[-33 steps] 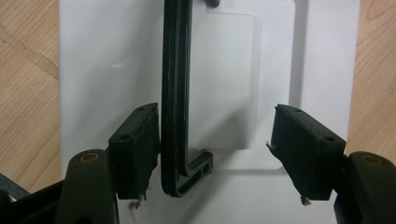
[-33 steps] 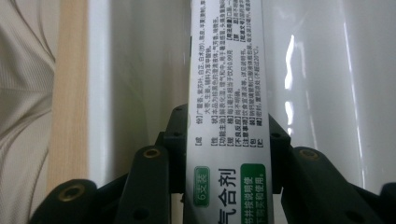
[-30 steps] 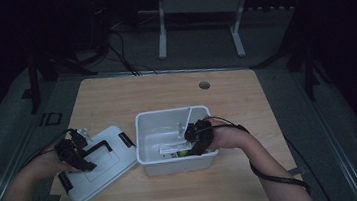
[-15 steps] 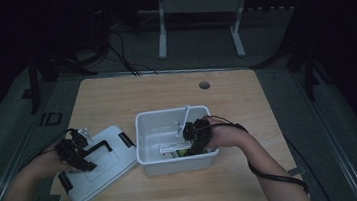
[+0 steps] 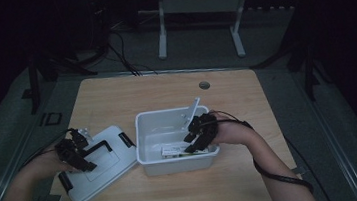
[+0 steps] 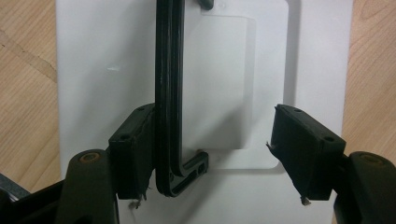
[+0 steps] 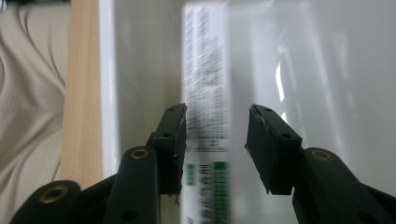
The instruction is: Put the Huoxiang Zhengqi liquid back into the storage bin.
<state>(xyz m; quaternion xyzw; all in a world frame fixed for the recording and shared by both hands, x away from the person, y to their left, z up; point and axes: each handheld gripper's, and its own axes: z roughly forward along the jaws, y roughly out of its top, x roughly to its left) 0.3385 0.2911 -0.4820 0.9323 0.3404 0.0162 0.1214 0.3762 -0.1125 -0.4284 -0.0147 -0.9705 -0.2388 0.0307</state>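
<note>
Fingers of your right gripper (image 7: 215,154) stand apart inside the white plastic bin (image 5: 145,134) and have just been opening. The flat printed packet (image 7: 205,93) lies between them on the bin floor near the wall closest to you; one pad is at its edge, the other clear of it, so nothing is clamped. From above, that right gripper (image 5: 196,138) reaches into the bin over its right rim, and the packet (image 5: 176,151) shows as a pale strip with a green patch.

Your left gripper (image 5: 79,158) sits over the white lid (image 5: 107,163), which lies flat on the desk (image 5: 247,103) just left of the bin. Its fingers (image 6: 135,154) are released: the lid's black handle (image 6: 168,93) runs between them, against one pad, with the other pad well apart.
</note>
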